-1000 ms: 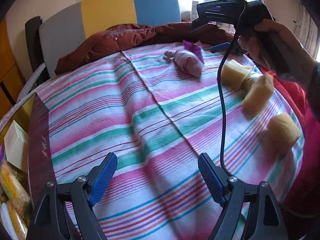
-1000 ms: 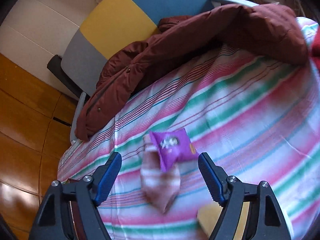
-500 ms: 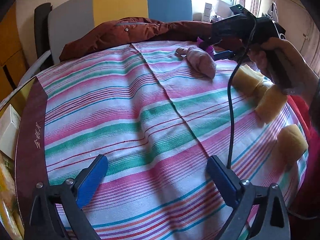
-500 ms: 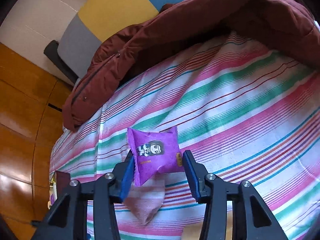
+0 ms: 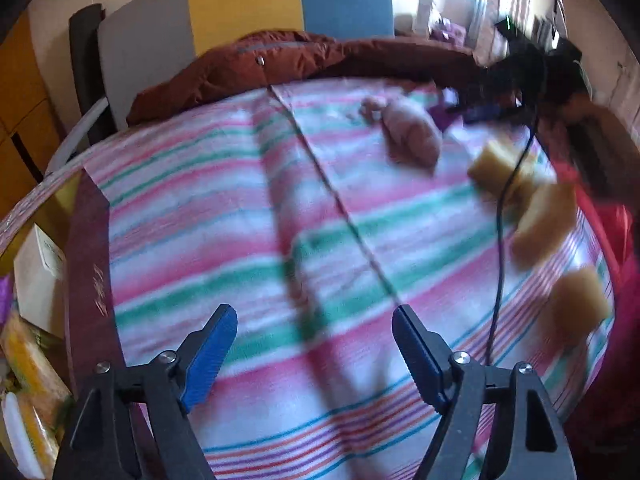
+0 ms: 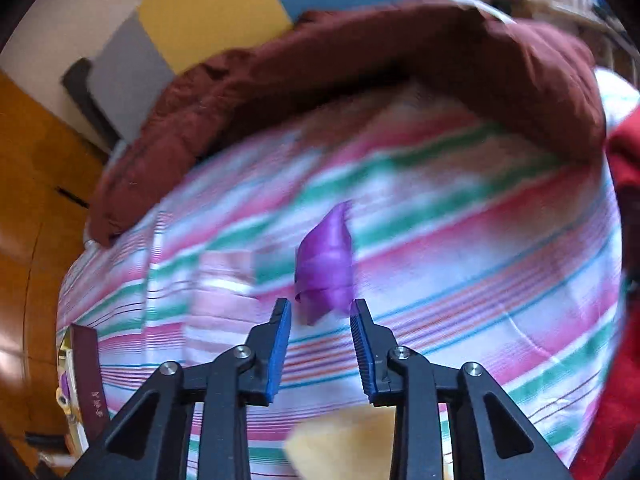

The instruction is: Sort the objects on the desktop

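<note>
A small purple snack packet (image 6: 326, 264) stands crumpled just beyond my right gripper (image 6: 320, 312), whose blue pads are narrowly apart; the packet's lower edge reaches the gap between the tips, contact unclear through blur. In the left wrist view the packet (image 5: 444, 114) lies by a pink striped sock bundle (image 5: 412, 136), with the right gripper (image 5: 488, 112) beside it. The sock bundle (image 6: 226, 280) is left of the packet. My left gripper (image 5: 314, 340) is open and empty over the striped cloth (image 5: 240, 220).
Yellow sponge blocks (image 5: 544, 220) lie along the table's right side, one (image 6: 344, 440) under my right gripper. A maroon jacket (image 5: 300, 60) lies across the back edge against a chair. A white box (image 5: 38, 276) and yellow packs (image 5: 28, 364) sit off the left edge.
My right gripper closed in around the purple packet, which has turned edge-on and crumpled, and shifted right of the sock bundle. The left gripper view swung slightly; its jaws stay open.
</note>
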Available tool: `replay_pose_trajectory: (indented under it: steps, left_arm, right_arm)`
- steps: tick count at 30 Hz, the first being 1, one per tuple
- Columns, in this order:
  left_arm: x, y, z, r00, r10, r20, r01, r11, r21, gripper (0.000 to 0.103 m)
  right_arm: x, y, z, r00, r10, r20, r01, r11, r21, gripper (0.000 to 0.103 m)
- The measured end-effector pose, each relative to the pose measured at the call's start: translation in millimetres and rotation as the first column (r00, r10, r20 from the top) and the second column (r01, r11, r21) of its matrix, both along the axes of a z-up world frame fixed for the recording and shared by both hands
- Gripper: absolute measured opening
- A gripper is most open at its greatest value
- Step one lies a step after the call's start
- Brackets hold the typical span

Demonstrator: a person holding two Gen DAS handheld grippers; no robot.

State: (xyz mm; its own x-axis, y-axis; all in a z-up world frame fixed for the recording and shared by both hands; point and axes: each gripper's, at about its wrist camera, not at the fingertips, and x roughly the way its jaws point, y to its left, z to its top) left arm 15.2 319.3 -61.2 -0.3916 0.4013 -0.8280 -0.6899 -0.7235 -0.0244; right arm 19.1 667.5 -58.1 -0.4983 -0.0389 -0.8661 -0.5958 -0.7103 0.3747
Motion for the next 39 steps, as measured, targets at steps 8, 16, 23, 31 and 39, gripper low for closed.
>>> replay_pose_trajectory:
  steps: [8, 16, 23, 31, 39]
  left_arm:
    - [-15.3, 32.4, 38.3, 1.0, 0.009, 0.021, -0.011, 0.995, 0.104, 0.081]
    - [-37.8, 79.8, 46.2, 0.998, -0.026, 0.056, 0.018, 0.992, 0.125, 0.077]
    - [-58.8, 115.8, 40.6, 0.997, -0.058, 0.054, 0.052, 0.992, 0.114, 0.067]
    - [-74.0, 154.6, 24.7, 0.993, -0.088, 0.081, 0.079, 0.992, 0.101, 0.067]
    - [-81.6, 197.1, 0.9, 0.99, -0.128, 0.068, 0.127, 0.992, 0.015, 0.067]
  right_arm:
    - [5.2, 16.4, -3.2, 0.996, -0.057, -0.069, 0.05, 0.994, -0.094, 0.062]
    - [16.6, 26.6, -1.2, 0.986, -0.159, -0.048, 0.157, 0.986, -0.047, 0.067]
    - [19.0, 27.3, 16.3, 0.986, -0.151, -0.068, 0.154, 0.988, 0.034, 0.067]
    - [25.0, 28.5, 21.4, 0.983, -0.162, -0.091, 0.163, 0.987, 0.001, 0.075]
    - [18.3, 24.8, 19.5, 0.975, -0.169, -0.146, 0.166, 0.986, -0.034, 0.075]
